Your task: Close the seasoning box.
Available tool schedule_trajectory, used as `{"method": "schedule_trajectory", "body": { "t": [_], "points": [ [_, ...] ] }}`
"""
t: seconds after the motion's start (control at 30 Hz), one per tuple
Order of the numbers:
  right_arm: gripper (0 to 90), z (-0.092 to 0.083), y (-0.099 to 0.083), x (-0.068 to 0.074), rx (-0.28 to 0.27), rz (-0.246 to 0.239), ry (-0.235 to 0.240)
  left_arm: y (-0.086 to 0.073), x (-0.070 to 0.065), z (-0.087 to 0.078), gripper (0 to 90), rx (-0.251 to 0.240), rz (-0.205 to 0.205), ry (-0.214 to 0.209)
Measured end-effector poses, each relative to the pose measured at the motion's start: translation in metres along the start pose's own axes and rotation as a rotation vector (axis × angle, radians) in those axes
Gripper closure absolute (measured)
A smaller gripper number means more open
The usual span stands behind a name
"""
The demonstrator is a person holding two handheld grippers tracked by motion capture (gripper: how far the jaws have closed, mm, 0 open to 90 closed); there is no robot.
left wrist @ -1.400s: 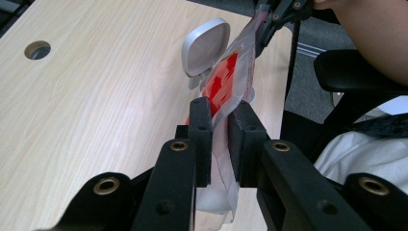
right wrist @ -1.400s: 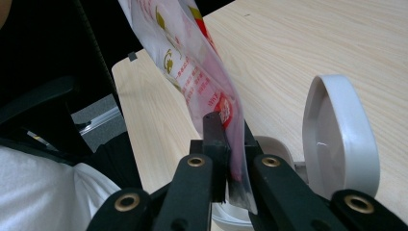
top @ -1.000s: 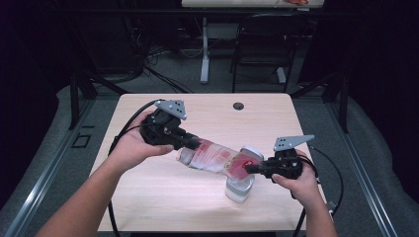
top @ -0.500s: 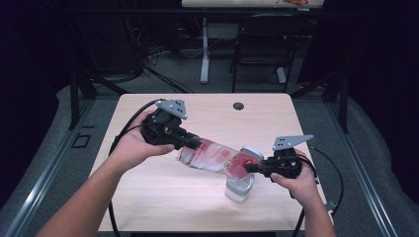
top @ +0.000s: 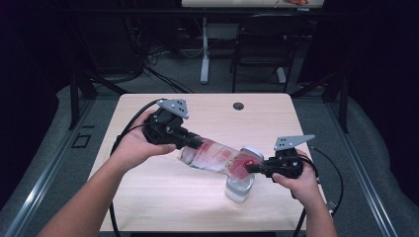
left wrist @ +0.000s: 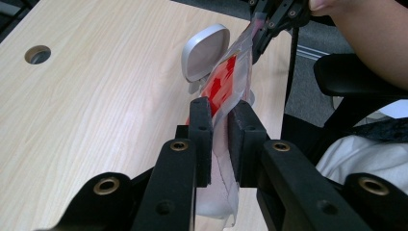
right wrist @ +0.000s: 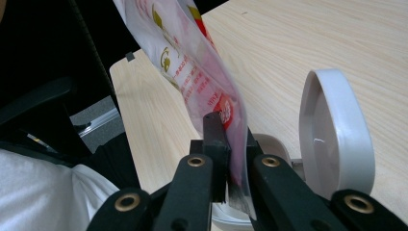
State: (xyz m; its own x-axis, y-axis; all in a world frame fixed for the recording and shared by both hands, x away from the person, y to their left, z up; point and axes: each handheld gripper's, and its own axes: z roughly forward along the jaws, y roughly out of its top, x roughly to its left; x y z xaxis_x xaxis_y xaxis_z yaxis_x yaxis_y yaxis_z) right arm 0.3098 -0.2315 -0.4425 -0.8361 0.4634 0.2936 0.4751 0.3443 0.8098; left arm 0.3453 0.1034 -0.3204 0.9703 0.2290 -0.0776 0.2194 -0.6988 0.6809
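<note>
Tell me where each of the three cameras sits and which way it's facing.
High view: above the person's side, looking forward-down at the table; both forearms show.
Left gripper view: rides the left gripper, looking along the plastic pouch.
Right gripper view: rides the right gripper, facing the person's torso.
Shared: pouch, lidded container.

My table (top: 148, 190) is pale wood with a round cable hole (top: 238, 105). Beyond it I see a black chair (top: 262, 44).
</note>
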Motion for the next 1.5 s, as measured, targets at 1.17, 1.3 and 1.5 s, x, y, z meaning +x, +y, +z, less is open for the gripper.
{"method": "schedule_trajectory", "body": {
  "t": [1.17, 1.3, 1.5],
  "points": [
    [88.9, -0.0081, -0.0028, -0.004, -0.017, 0.016, -0.03, 0.0064, -0.0024, 0.0062, 81.2, -0.006, 0.003, -0.014],
    [88.9, -0.007, -0.0024, -0.0041, -0.02, 0.015, -0.042, 0.0064, -0.0025, 0.0061, 81.3, -0.005, 0.005, -0.012],
    [88.9, -0.0052, -0.0022, -0.0043, -0.016, 0.016, -0.046, 0.0061, -0.0024, 0.0052, 81.3, -0.002, 0.004, -0.013]
  ]
}}
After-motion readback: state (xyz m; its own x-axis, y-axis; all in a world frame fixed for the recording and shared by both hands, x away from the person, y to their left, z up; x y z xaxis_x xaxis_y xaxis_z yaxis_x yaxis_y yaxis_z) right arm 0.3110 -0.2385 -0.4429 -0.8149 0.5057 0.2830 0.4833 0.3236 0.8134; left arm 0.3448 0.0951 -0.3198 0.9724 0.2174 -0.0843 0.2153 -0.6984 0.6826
